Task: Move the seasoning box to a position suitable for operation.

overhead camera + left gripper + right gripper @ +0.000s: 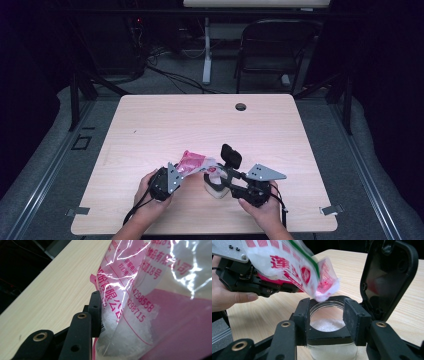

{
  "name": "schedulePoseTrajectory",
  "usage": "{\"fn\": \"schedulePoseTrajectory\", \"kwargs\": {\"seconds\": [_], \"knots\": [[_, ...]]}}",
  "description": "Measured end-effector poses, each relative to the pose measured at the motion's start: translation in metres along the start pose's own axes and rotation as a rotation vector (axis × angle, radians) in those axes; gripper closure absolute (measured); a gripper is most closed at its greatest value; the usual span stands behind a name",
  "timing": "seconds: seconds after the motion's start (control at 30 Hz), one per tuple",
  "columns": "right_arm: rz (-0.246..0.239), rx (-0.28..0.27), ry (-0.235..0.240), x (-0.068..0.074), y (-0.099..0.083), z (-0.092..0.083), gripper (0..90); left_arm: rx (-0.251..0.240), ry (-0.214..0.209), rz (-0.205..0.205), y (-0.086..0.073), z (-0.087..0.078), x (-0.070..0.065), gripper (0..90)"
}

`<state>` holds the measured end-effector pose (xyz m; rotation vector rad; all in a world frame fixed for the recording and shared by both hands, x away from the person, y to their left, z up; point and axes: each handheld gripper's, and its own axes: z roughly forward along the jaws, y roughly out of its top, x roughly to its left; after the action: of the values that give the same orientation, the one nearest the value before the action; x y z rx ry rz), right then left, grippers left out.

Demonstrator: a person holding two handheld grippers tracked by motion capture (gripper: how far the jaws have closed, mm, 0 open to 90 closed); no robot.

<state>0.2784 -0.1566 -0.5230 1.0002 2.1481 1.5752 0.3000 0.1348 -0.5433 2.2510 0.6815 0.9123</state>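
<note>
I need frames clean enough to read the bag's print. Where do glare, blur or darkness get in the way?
Left gripper view: white glare streaks cross the pink-printed bag, and its near lower part is soft, though much of the print reads. Right gripper view: the bag's spout and the jar are fairly sharp; the hinged lid is dark. High view: the table is evenly lit, surroundings nearly black.

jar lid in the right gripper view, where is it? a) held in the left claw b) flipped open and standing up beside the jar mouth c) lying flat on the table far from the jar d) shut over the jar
b: the black lid stands raised at the side of the open jar, while the pink bag pours white grains into its mouth.
</note>
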Motion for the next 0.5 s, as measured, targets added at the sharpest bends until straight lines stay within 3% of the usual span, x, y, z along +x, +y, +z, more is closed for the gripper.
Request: {"fn": "schedulePoseTrajectory", "kwargs": {"seconds": [0.5], "knots": [[0.014,-0.004,-0.008,-0.003,-0.001,0.0,57.1,-0.009,-0.086,-0.146,-0.014,0.006,0.009,69.4]]}}
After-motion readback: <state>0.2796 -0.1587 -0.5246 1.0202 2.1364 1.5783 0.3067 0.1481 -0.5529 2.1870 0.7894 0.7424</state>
